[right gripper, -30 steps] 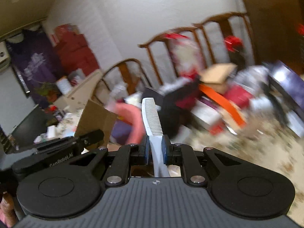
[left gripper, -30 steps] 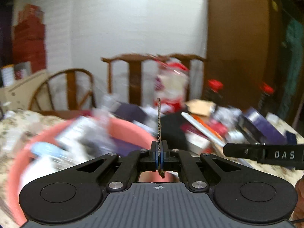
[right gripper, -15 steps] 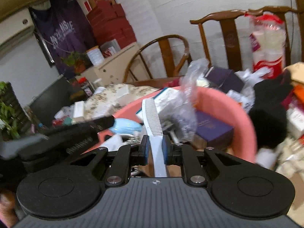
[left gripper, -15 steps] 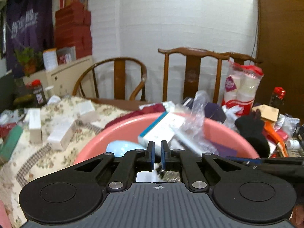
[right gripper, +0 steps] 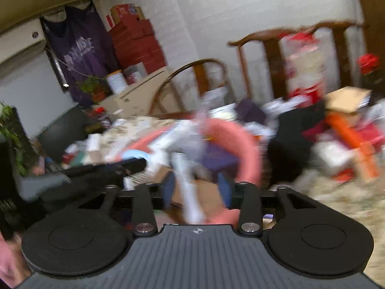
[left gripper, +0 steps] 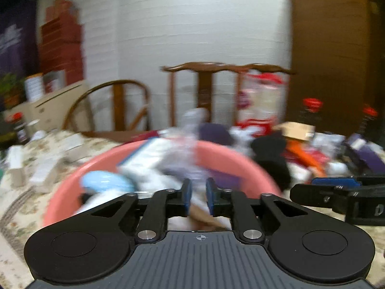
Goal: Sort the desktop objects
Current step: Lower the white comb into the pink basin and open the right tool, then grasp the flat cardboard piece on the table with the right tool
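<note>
Black hand-held gripper over pink basin

Standing behind the table: two wooden chairs, backing onto a white brick wall. Rising right of the chairs, a brown wardrobe. Stacking up left of them, red boxes; hanging beside those, purple cloth.

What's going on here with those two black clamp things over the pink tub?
A person is sorting table clutter into a pink basin with two hand-held grippers. The right gripper is over the basin, its jaws opening, with a white comb loose between them, apparently dropping in. The left gripper is opening too, nothing pinched in it. The pictures are blurred, and more clutter waits beside the basin.
</note>
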`<state>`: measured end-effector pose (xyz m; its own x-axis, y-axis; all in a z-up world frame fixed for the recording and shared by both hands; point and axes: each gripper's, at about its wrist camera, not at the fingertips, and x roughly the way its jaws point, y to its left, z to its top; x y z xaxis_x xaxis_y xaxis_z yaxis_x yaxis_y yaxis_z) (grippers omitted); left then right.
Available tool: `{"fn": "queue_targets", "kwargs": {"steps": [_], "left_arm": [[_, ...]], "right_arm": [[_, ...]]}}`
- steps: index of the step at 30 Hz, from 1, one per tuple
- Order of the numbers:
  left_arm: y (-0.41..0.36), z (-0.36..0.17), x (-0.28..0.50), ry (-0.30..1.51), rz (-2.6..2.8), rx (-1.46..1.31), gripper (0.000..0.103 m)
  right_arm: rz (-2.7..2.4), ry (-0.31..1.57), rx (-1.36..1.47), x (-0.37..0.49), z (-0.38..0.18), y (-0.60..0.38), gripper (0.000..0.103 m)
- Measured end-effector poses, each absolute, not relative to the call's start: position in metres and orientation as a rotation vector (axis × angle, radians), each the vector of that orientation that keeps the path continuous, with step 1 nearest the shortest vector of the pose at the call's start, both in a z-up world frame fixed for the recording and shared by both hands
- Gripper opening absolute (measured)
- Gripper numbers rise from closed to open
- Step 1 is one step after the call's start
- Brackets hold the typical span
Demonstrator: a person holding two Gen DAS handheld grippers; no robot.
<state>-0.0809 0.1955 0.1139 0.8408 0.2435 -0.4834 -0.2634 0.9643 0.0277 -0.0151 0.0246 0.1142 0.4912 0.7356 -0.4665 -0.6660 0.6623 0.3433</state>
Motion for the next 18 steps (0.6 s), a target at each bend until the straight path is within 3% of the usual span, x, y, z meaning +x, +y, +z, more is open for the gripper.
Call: {"fn": "queue_targets", "kwargs": {"steps": [1, 4, 7, 9, 15, 18], "left_arm": [[0.179, 0.113, -0.079, 0.5, 0.23, -0.03, 0.051], [0.133, 0.105, -0.072, 0.493, 0.129, -0.008, 0.061], [0.091, 0.085, -0.061, 0.533, 0.025, 0.01, 0.065], [0.075, 0.07, -0.051, 0.56, -0.009, 0.008, 0.067], [0.072, 0.026, -0.029, 0.622, -0.007, -0.037, 0.072], [0.08, 0.019, -0.03, 0.603, -0.004, -0.024, 0.069]], "right_arm": [[0.815, 0.596, 0.091, -0.018, 0.111, 0.007, 0.057], [0.712, 0.583, 0.015, -0.018, 0.09, -0.037, 0.058], [0.664, 0.659, -0.043, -0.008, 0.057, -0.07, 0.061], [0.662, 0.719, -0.061, 0.0, 0.033, -0.082, 0.069], [0.662, 0.746, -0.122, 0.021, 0.002, -0.071, 0.069], [0.708, 0.74, -0.159, 0.026, 0.001, -0.051, 0.069]]}}
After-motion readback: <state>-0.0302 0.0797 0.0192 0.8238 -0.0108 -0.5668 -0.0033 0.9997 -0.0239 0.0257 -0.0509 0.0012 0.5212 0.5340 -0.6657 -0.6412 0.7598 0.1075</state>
